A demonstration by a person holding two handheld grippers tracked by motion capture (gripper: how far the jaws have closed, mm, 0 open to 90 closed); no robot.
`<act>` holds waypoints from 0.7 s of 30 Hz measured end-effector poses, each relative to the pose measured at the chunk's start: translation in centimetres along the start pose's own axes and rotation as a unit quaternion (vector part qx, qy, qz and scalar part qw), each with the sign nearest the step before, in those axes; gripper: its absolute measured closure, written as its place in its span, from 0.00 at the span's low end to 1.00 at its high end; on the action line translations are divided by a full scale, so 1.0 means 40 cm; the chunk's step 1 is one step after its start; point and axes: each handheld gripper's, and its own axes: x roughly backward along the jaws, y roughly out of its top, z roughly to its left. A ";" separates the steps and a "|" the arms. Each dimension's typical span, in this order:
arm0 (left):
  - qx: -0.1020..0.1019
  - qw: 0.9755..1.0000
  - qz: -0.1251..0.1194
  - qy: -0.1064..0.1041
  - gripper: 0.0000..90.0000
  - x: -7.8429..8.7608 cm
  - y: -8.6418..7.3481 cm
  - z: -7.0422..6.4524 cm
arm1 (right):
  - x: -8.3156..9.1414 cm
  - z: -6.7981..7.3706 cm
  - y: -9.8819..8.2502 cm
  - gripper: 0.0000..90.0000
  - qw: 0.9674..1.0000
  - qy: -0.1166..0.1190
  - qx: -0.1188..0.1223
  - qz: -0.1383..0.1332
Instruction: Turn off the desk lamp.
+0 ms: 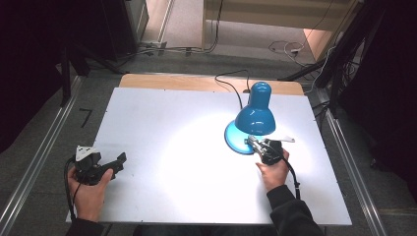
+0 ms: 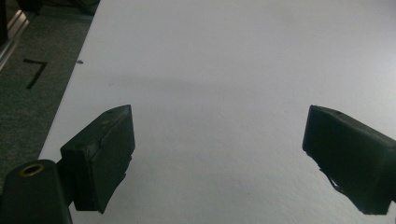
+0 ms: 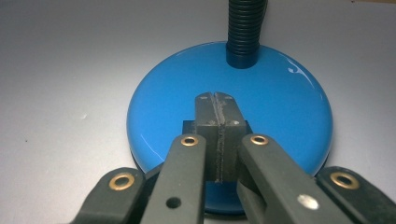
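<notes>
A blue desk lamp stands at the right of the white table, its shade bent low over its round base. My right gripper is shut with nothing between the pads. In the right gripper view its closed tips rest over a dark rectangular switch on the blue base, in front of the ribbed neck. My left gripper lies near the table's front left corner, held in a hand. Its jaws stand open over bare table.
The lamp's black cord runs off the table's far edge. A brighter patch of light lies on the table left of the lamp. Metal rails run along both sides on the floor, with cables behind.
</notes>
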 end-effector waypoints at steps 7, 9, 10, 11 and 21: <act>-0.002 1.000 0.001 -0.001 0.11 0.000 0.000 -0.001 | -0.010 0.005 -0.003 0.97 1.000 0.003 -0.004 0.001; -0.002 1.000 0.002 0.000 0.11 0.000 0.000 0.000 | -0.012 0.006 -0.004 0.97 1.000 0.003 -0.004 0.001; -0.002 1.000 0.002 0.000 0.11 -0.001 0.000 0.000 | -0.014 0.006 -0.005 0.97 1.000 0.003 -0.004 0.002; -0.002 1.000 0.001 0.000 0.11 -0.001 0.000 0.000 | -0.016 0.006 -0.005 0.97 1.000 0.002 -0.005 0.004; -0.003 1.000 0.002 -0.001 0.11 -0.001 0.000 -0.002 | -0.019 0.006 -0.008 0.97 1.000 0.009 -0.003 -0.003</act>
